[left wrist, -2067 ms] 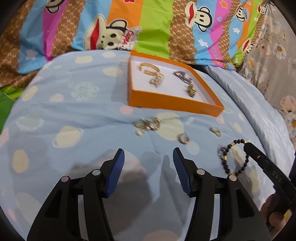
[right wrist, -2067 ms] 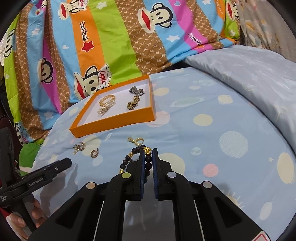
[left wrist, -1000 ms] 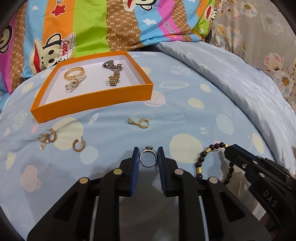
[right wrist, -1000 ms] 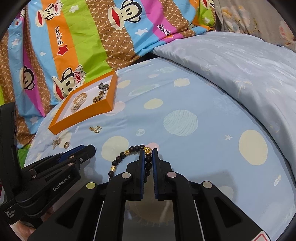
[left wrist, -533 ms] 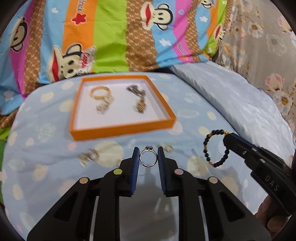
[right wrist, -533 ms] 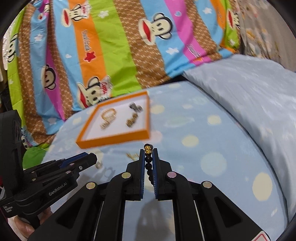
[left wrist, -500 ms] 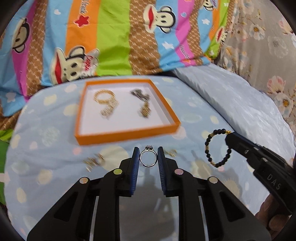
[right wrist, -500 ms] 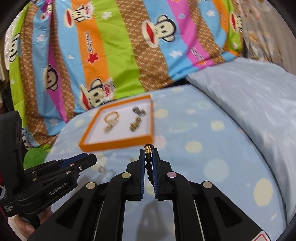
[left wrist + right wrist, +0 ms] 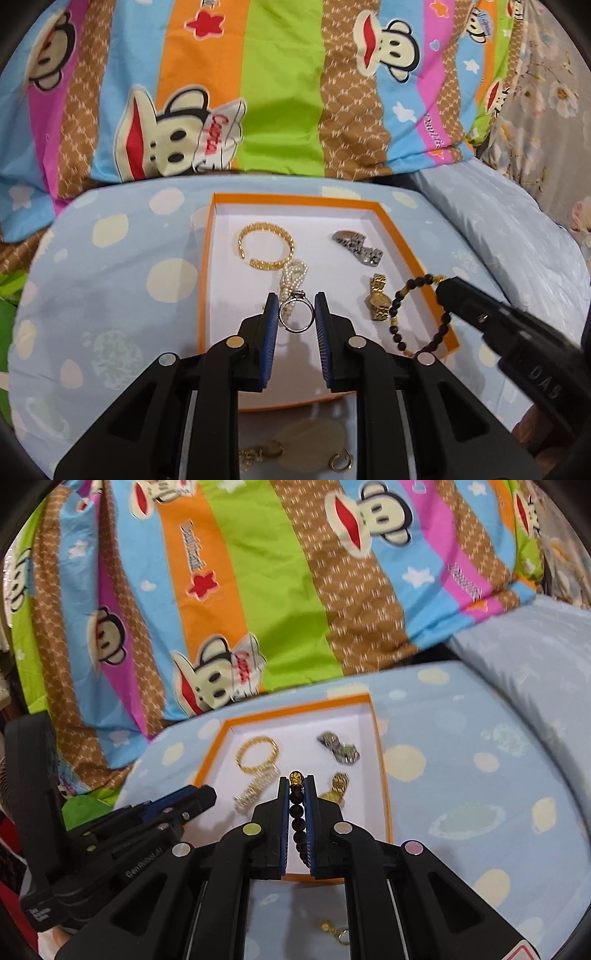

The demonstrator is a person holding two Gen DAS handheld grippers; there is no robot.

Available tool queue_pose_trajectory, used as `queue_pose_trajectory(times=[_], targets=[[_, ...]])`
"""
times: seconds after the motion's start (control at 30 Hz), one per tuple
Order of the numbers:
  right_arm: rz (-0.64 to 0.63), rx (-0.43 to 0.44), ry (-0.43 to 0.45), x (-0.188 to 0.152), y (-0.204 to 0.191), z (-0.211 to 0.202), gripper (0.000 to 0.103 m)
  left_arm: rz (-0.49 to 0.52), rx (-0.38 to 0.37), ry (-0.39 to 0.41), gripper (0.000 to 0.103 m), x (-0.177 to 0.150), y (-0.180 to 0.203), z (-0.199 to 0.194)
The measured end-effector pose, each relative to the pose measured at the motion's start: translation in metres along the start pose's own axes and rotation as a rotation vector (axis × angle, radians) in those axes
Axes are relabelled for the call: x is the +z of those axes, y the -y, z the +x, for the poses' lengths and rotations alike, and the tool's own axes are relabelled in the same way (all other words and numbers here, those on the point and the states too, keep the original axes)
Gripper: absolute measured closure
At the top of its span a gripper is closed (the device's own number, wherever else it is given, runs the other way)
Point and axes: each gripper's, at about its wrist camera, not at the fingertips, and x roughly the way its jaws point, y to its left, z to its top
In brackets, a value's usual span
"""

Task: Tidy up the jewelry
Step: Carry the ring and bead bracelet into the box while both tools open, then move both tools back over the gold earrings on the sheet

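My left gripper [image 9: 296,314] is shut on a silver ring [image 9: 296,313] and hangs over the white floor of the orange tray [image 9: 424,291]. My right gripper [image 9: 296,794] is shut on a black bead bracelet [image 9: 296,812] with a gold bead on top, also above the tray [image 9: 384,775]. In the left wrist view the bracelet [image 9: 400,317] dangles from the right gripper's tip over the tray's right rim. Inside the tray lie a gold bangle [image 9: 266,245], a pearl piece [image 9: 293,275], a silver piece [image 9: 356,247] and a gold watch [image 9: 378,301].
Loose gold earrings [image 9: 341,463] lie on the blue spotted bedding in front of the tray, one more [image 9: 334,932] under the right gripper. A striped cartoon-monkey quilt [image 9: 280,92] rises behind the tray. A pale blue pillow [image 9: 517,236] lies to the right.
Both grippers moved forward from the loose jewelry to above the tray, the ring and bracelet carried along. The tray now sits directly beneath the fingertips.
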Motion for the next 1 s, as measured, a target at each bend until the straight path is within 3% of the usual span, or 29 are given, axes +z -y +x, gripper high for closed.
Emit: queue_pose_trajectory(times=[0.13,0.37,0.4,0.47,0.73,0.87,1.0], targets=[[0.005,-0.029,-0.041,-0.010,0.012,0.016,0.095,0.005,-0.005,-0.016,0.084,-0.006,-0.001,0.013],[-0.001,-0.072,-0.024,-0.015,0.017,0.017,0.089,0.023,0.019,-0.027,0.082,-0.015,0.000,0.023],[-0.007,-0.082,-0.015,-0.015,0.016,0.015,0.087,0.019,0.026,-0.021,0.078,-0.016,-0.002,0.022],[-0.016,-0.104,0.013,-0.014,0.014,0.008,0.074,0.007,0.047,-0.009,0.045,-0.016,-0.004,0.020],[-0.064,-0.161,0.142,-0.026,0.008,-0.048,0.059,0.040,0.075,0.123,0.044,-0.024,-0.005,-0.036],[-0.050,-0.155,0.117,-0.053,0.012,-0.064,0.059,0.056,0.078,0.110,0.044,-0.050,-0.010,-0.054],[-0.019,-0.142,0.048,-0.079,0.018,-0.061,0.059,0.039,0.080,0.044,0.044,-0.081,-0.019,-0.056]])
